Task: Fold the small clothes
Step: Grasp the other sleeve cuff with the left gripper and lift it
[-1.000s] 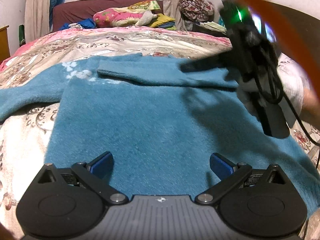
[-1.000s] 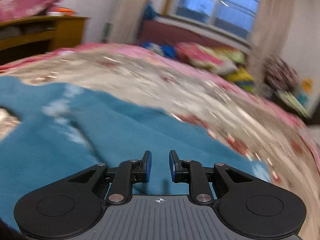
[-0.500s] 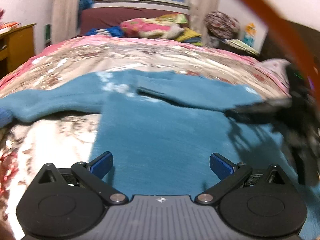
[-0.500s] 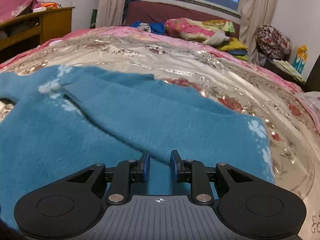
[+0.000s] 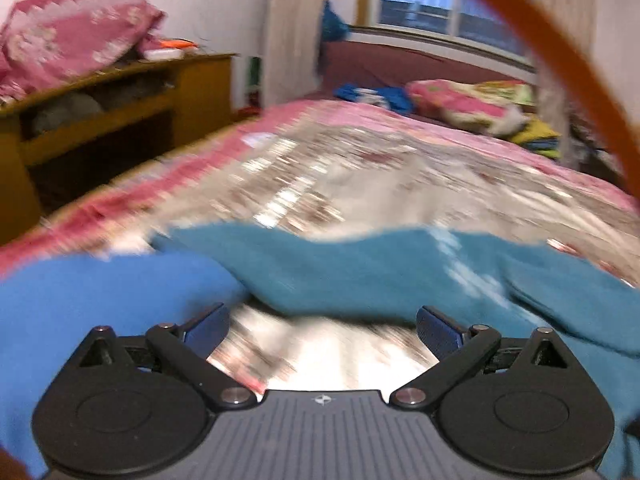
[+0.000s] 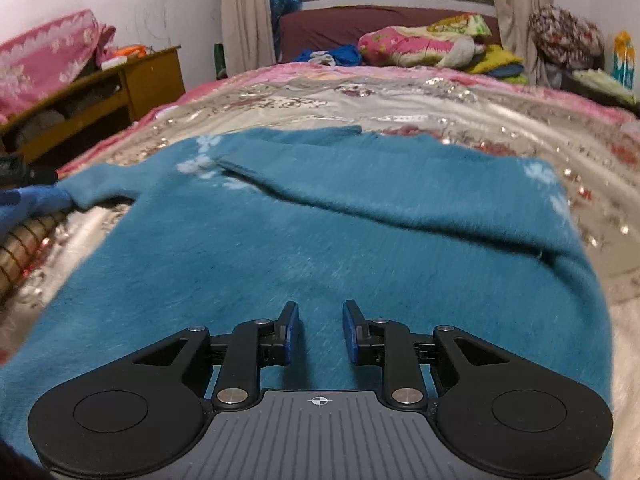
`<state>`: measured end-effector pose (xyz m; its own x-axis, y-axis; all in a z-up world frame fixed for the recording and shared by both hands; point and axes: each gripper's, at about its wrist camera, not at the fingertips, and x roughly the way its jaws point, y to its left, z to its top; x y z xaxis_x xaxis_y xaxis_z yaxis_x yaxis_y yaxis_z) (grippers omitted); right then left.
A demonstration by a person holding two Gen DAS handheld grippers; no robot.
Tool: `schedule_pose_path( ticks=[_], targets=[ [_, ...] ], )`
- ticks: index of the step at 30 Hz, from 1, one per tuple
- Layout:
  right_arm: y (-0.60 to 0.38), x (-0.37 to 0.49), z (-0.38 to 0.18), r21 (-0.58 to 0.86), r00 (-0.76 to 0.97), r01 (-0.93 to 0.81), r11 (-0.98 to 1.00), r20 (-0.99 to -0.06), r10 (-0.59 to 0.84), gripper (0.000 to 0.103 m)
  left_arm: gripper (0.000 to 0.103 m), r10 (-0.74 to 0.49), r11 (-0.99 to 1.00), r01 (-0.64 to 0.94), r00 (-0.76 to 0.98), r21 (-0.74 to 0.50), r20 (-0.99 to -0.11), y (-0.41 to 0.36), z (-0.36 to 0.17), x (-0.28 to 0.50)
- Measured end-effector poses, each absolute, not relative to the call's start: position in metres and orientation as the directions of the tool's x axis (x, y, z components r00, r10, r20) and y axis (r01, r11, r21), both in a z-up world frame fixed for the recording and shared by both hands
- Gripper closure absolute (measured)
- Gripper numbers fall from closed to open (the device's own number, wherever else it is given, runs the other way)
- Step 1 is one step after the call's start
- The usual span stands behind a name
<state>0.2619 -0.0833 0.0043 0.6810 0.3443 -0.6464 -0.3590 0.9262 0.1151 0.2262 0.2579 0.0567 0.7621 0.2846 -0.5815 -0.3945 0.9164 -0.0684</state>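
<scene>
Sweater (image 6: 304,240), teal knit with white flower marks, lay flat on the floral bedspread (image 6: 440,96). One sleeve (image 6: 360,196) was already folded across the body, running on a diagonal from the collar side toward the sweater's right edge. The other sleeve (image 6: 100,188) stuck out from the sweater's left side, long axis roughly crosswise, cuff end pointing away from the body.

From my end, left gripper (image 5: 320,326) was wide open, nothing between the fingers. It sat just off the sweater's left edge, over bare bedspread, with the loose sleeve (image 5: 360,276) lying crosswise right ahead of it. Left view was heavily motion-blurred, so I couldn't tell whether it was touching fabric.

Right gripper (image 6: 317,332) hovered low over the middle of the sweater's lower body, fingers parted a narrow gap, holding nothing.

My read: the unfolded sleeve was the next thing to fold. It was on the left gripper's side and far from the right one, so left arm takes it, pulling across the sleeve's axis toward the body.
</scene>
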Motion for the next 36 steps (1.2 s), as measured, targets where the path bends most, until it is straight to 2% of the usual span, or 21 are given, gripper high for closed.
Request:
schedule_pose_path(
  ticks=[7,12,15,17,23,27,31,32,33,36],
  targets=[
    [-0.085,0.268,0.003,0.195,0.663,-0.343,0.919,-0.642,0.384,0.075,0.002,0.357,0.813,-0.558,0.704,-0.168,-0.614,0.344,0.079,0.260],
    [-0.080,0.268,0.003,0.194,0.660,-0.351,0.916,-0.643,0.389,0.075,0.022,0.331,0.725,-0.637,0.655,-0.262,-0.679,0.388,0.056,0.276],
    [-0.078,0.269,0.004,0.201,0.655,-0.353,0.914,-0.644,0.395,0.075,0.030,0.267,0.672,-0.655,0.649,-0.345,-0.712,0.405,0.038,0.281],
    [-0.075,0.270,0.005,0.203,0.652,-0.357,0.912,-0.645,0.399,0.075,0.030,0.241,0.641,-0.664,0.651,-0.386,-0.720,0.411,0.030,0.284],
    [-0.063,0.272,0.004,0.200,0.643,-0.380,0.903,-0.645,0.414,0.075,0.030,0.259,0.577,-0.713,0.622,-0.398,-0.739,0.421,0.026,0.300],
    [-0.060,0.273,0.003,0.206,0.639,-0.386,0.899,-0.644,0.421,0.074,0.030,0.262,0.567,-0.752,0.551,-0.336,-0.792,0.426,0.018,0.319],
    [-0.061,0.274,0.004,0.215,0.635,-0.387,0.897,-0.643,0.428,0.073,0.030,0.276,0.519,-0.778,0.545,-0.354,-0.792,0.429,0.008,0.322],
    [-0.061,0.274,0.004,0.216,0.634,-0.387,0.896,-0.643,0.429,0.074,0.034,0.288,0.516,-0.781,0.545,-0.352,-0.788,0.428,0.008,0.321],
    [-0.062,0.274,0.004,0.218,0.634,-0.387,0.896,-0.642,0.430,0.073,0.046,0.298,0.517,-0.783,0.544,-0.347,-0.784,0.427,0.008,0.321],
    [-0.063,0.274,0.005,0.228,0.633,-0.385,0.894,-0.640,0.436,0.074,0.072,0.287,0.528,-0.765,0.569,-0.369,-0.771,0.425,0.009,0.319]
  ],
)
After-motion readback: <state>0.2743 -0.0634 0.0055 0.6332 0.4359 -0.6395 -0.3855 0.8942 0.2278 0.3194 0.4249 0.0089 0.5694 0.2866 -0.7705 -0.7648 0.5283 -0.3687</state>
